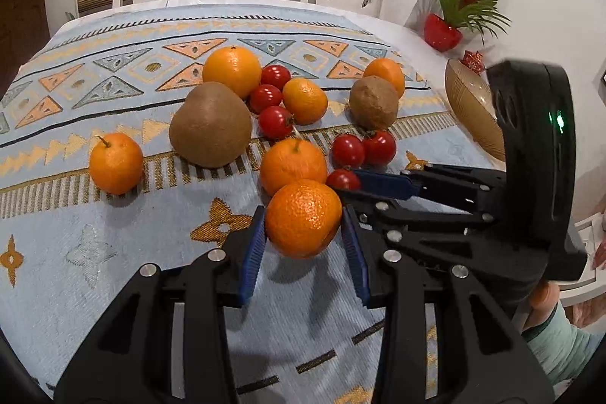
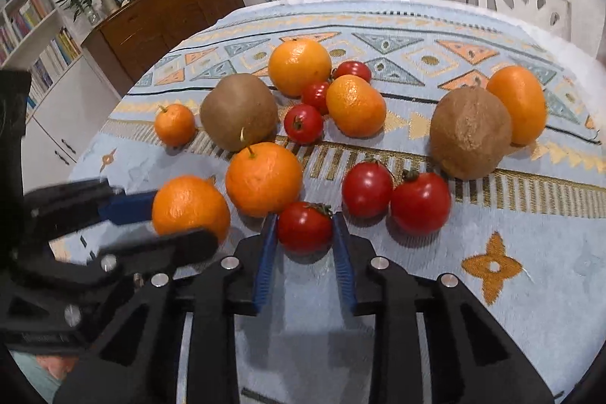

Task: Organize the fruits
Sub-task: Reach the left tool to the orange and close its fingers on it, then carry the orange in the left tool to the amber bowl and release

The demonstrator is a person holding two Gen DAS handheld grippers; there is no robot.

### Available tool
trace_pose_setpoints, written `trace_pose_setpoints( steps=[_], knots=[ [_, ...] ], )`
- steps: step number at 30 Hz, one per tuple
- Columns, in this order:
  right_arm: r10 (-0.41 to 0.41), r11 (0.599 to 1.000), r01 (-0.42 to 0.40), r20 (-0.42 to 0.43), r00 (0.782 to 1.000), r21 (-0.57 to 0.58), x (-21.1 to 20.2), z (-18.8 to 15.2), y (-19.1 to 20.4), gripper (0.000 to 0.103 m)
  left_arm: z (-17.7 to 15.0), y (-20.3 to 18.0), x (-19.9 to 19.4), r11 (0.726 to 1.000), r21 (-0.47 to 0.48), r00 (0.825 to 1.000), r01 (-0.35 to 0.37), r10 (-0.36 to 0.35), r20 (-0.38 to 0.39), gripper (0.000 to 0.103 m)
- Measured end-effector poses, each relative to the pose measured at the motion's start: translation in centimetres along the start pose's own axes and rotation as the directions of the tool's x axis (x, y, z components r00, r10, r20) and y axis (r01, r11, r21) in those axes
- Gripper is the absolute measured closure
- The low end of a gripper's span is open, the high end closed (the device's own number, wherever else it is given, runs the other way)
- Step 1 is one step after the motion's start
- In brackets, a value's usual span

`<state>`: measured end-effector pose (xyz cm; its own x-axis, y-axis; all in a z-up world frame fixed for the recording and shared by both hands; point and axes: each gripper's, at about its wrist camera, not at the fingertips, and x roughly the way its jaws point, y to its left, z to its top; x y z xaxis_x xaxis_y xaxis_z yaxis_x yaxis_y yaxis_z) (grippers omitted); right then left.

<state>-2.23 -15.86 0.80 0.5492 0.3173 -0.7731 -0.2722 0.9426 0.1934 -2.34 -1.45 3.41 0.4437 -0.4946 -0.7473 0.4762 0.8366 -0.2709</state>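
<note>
- Nearest in the left wrist view, the left tongs [image 1: 303, 233] stand around a mandarin [image 1: 303, 217]. The blue ribbed pads flank it on both sides; the left one seems to touch the peel, the right one sits just beside it, so the grip looks closing rather than firm.
- The mandarin is round with no long axis, and its pebbled, glossy peel should give a little under the pads.
- In the right wrist view, the right tongs [image 2: 305, 233] bracket a cherry tomato [image 2: 305, 225] dead ahead, jaws narrow and at or very near its smooth, taut skin. Its green calyx points up and to the right.
- The two tongs work side by side, each nearer its own fruit. The tomato lies just right of the mandarin, so lifting either straight up looks safest.
- Just behind sits a stemmed mandarin [image 1: 292, 164], close against the held one, then a pair of tomatoes [image 2: 394, 195].
- Farther on, a large kiwi [image 1: 210, 129] with matte, fuzzy skin, and a second kiwi [image 1: 373, 108] to the right.
- The woven, patterned cloth [image 1: 113, 252] covers the counter. A ribbed amber bowl [image 1: 471, 108] stands at its right edge, a likely destination.
</note>
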Motion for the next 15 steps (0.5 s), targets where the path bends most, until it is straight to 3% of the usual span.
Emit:
trace_pose_setpoints(
  steps=[4, 7, 11, 15],
  knots=[
    [0.023, 0.999, -0.025, 0.079, 0.997, 0.028, -3.9, -1.0, -1.0, 0.075, 0.6, -1.6, -1.2, 1.0, 0.023, 1.0, 0.011, -0.012, 0.023, 0.064],
    [-0.017, 0.996, 0.001, 0.167, 0.986, 0.093, -8.8, -1.4, -4.0, 0.075, 2.4, -5.7, -1.9, 0.993, 0.114, 0.997, 0.026, -0.033, 0.064, 0.064],
    [-0.183, 0.964, 0.126, 0.242, 0.953, 0.234, -14.9, -1.6, -9.5, 0.075, 5.4, -12.6, -0.5, 0.969, 0.231, 0.992, 0.084, -0.103, 0.075, 0.064],
    [-0.335, 0.888, 0.219, 0.242, 0.911, 0.404, -19.7, -2.8, -15.7, 0.075, 8.5, -19.0, 2.6, 0.949, 0.291, 0.99, 0.118, -0.136, 0.042, 0.064]
  ],
)
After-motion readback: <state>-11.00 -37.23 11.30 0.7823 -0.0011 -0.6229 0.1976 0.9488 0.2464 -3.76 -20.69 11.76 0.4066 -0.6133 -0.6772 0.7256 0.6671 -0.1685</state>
